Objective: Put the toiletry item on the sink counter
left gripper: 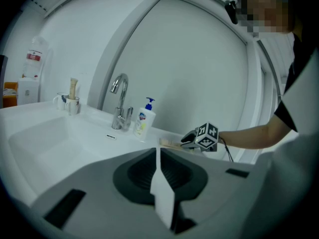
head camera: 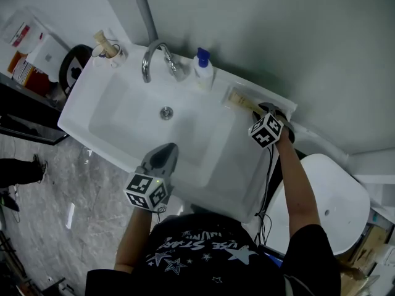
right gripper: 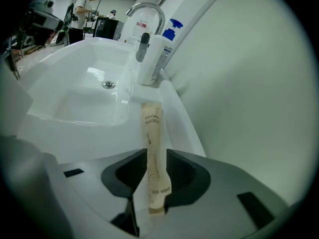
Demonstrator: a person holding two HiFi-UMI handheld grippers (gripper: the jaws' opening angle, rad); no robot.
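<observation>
The toiletry item is a tan paper toothbrush packet (right gripper: pixel 152 133) lying lengthwise on the white sink counter (right gripper: pixel 182 123), just right of the basin. In the head view the packet (head camera: pixel 238 100) sits at the counter's back right. My right gripper (right gripper: pixel 156 153) straddles its near end, jaws open, the packet between them and resting on the counter. The head view shows that gripper (head camera: pixel 264 110) right at the packet's end. My left gripper (head camera: pixel 166 152) hovers over the basin's front edge, jaws shut with nothing in them; in its own view it (left gripper: pixel 157 151) points toward the packet (left gripper: pixel 169 143).
A white soap pump bottle (head camera: pixel 202 69) with a blue top stands beside the chrome faucet (head camera: pixel 154 57). A cup (head camera: pixel 112 53) of brushes is at the back left corner. A white toilet (head camera: pixel 327 205) sits right of the sink. The wall runs close behind the counter.
</observation>
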